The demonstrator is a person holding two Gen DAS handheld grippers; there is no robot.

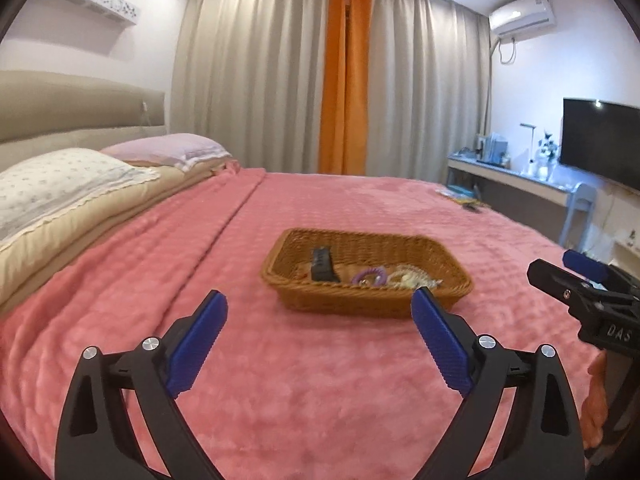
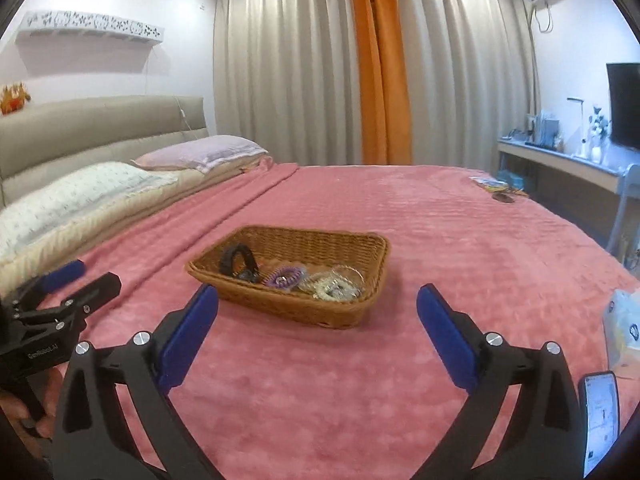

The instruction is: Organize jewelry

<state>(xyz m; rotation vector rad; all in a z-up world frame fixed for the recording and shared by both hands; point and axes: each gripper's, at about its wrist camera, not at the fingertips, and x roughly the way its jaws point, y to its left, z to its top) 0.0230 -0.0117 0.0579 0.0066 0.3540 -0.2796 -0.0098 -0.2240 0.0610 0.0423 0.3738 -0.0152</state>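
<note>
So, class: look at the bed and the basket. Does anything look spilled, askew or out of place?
Nothing stands out. The wicker basket sits flat on the pink bedspread, with the jewelry and black band all inside it. Nothing has spilled over the rim.

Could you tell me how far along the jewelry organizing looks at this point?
Done: a black band, a purple coil bracelet and pale beaded pieces lie inside the wicker basket on the pink blanket. In hand: nothing; the left gripper and right gripper are both open and empty, short of the basket. Left: no loose jewelry shows near the basket; small items at the bed's far corner are too blurred to identify.
</note>
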